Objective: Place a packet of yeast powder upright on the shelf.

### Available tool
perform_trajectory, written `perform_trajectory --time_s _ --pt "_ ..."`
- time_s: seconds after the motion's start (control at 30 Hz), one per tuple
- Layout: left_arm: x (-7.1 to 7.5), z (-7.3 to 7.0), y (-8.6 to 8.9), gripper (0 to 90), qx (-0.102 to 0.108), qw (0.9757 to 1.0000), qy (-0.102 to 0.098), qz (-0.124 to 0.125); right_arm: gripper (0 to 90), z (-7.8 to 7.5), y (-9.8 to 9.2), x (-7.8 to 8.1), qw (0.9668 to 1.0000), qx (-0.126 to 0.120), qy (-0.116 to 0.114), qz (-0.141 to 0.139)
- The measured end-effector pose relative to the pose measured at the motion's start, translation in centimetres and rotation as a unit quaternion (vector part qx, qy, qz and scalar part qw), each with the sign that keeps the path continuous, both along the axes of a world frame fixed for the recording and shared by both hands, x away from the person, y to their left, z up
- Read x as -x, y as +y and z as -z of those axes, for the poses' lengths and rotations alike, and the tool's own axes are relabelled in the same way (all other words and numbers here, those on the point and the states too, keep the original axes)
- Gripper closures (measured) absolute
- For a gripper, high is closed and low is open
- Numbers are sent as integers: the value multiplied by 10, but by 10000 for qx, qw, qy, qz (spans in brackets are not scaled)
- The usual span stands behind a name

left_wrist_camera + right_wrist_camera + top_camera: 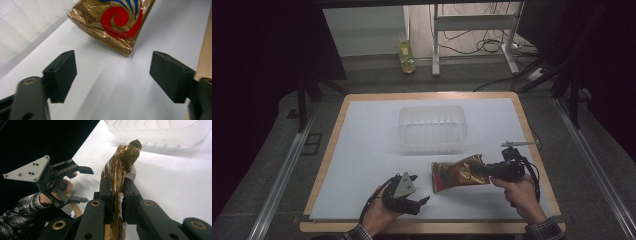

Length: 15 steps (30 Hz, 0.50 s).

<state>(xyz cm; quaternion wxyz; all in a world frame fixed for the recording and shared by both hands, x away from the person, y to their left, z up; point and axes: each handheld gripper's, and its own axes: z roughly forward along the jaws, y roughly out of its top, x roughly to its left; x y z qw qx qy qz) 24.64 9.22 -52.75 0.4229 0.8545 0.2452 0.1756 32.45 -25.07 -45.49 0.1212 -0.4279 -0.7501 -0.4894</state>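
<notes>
So I'm looking at the table (362,150) with its white top, and a clear tub (432,128) sits toward the far middle, well apart from both hands. The gold bag (457,175) is near my right side, lying just off the tub's near right corner, and my right gripper (117,195) has its fingers (107,192) pinched tight on the bag's edge. My left gripper (419,189) sits just left of the bag, not touching it, fingers (62,75) spread wide with nothing between them, pointing at the bag's bottom corner.
</notes>
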Motion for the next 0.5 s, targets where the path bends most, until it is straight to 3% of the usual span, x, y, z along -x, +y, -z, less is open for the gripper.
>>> perform_trajectory --time_s 0.2,0.5 --pt "1 -1 -1 77 10 10000 -85 -38 807 -8 -3 0 10000 -66 -18 10" --pt "1 0 -1 35 -83 9998 -168 42 808 -20 -8 -2 9997 -133 -113 155"
